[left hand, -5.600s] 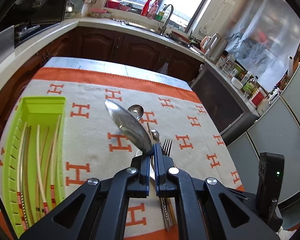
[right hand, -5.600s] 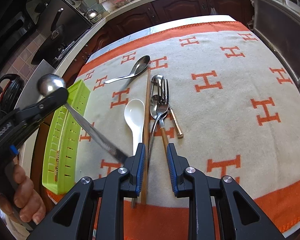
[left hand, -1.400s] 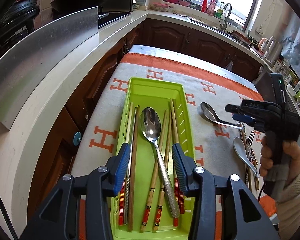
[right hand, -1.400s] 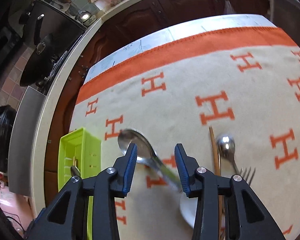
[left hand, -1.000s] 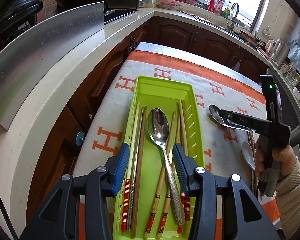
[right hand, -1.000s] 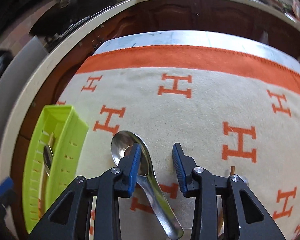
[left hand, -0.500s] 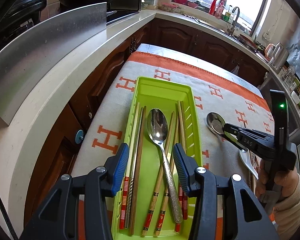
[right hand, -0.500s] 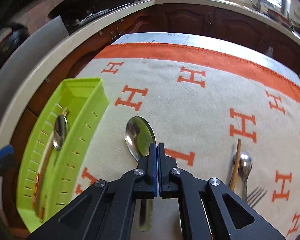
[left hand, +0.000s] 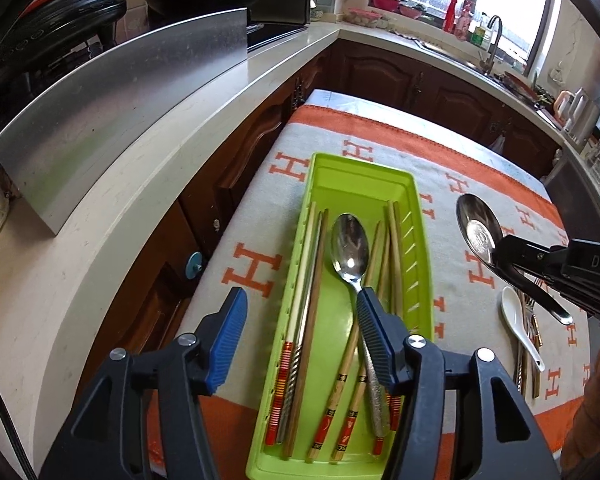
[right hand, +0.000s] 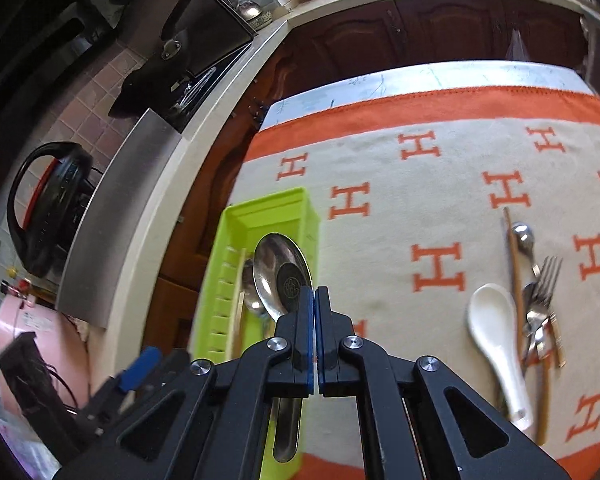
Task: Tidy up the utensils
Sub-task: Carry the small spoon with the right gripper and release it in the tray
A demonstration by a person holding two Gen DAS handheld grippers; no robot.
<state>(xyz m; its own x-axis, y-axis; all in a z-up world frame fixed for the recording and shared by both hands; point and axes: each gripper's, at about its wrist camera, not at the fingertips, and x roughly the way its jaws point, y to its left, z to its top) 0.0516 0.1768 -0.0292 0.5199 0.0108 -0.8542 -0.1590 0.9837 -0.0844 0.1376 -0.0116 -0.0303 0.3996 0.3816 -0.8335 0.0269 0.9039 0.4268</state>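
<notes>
Right gripper [right hand: 315, 300] clamped tight on shiny steel spoon [right hand: 281, 276], lifted beside the lime-green plastic tray [left hand: 360, 168]. Left gripper [left hand: 300, 336] empty, jaws opening over tray w/ chopsticks [left hand: 394, 248]. Next, prob.: carry spoon over tray, lower, release.

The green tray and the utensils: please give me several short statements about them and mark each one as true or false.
1. A metal spoon lies in the green tray among chopsticks. True.
2. The right gripper is open and holds nothing. False: it is shut on a second metal spoon.
3. The white spoon lies inside the tray. False: it lies on the cloth, outside the tray.
4. A fork lies on the cloth beside the white spoon. True.
5. The left gripper grips the chopsticks. False: its jaws are opening above the tray, pressing on nothing.
</notes>
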